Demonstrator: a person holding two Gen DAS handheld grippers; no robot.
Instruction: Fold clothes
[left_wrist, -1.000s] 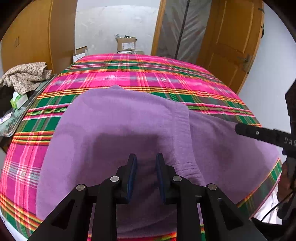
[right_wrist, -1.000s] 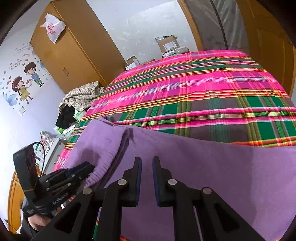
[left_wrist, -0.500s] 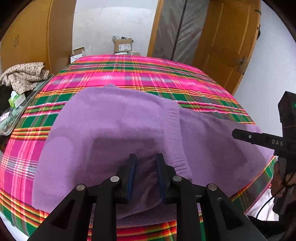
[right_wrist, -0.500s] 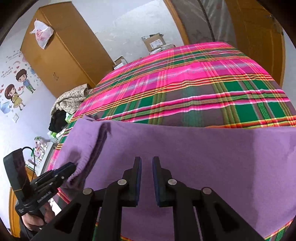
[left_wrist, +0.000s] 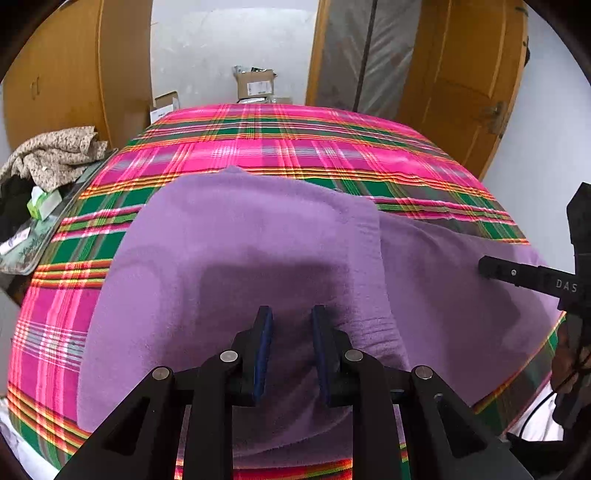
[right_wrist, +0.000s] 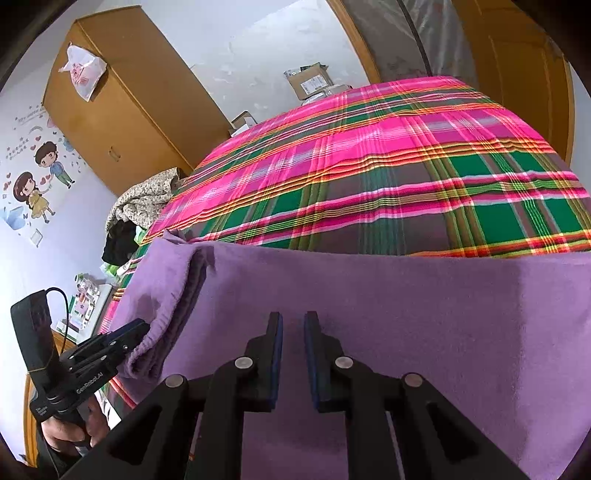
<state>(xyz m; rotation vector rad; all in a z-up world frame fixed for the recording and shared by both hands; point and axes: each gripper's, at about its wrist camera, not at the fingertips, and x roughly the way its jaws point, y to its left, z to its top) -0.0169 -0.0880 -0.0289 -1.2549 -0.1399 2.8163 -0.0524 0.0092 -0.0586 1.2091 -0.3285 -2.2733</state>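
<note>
Purple fleece garment (left_wrist: 229, 258) spread across the near part of a bed covered in a pink-and-green plaid bedspread (left_wrist: 288, 147), near hem reaching the bed's front edge. One portion folded over on the left side, with a ribbed cuff-like edge (left_wrist: 373, 332) lying on the lower layer. From the right wrist view, same garment (right_wrist: 406, 314) flat and smooth on the right, doubled at the left into a thick fold (right_wrist: 184, 288).

Left hand-held gripper (left_wrist: 291, 350) low over the folded portion, pads parted by a narrow gap with purple cloth showing between them; hard to tell from this angle whether cloth is actually pinched. In the right wrist view, left hand-held gripper (right_wrist: 138, 328) with its tips at the ribbed edge of the fold, seemingly gripping it, and a hand (right_wrist: 70, 432) around its handle.

Right hand-held gripper (right_wrist: 293, 354) above the flat purple cloth, pads slightly apart, nothing clearly caught between them. Seen from the left wrist view, right hand-held gripper (left_wrist: 487, 267) poking in over the garment's right side.

Beyond the bed: cardboard box (left_wrist: 255, 85), wooden wardrobe (right_wrist: 122, 99), heap of patterned clothes (left_wrist: 51, 155) at the left.
</note>
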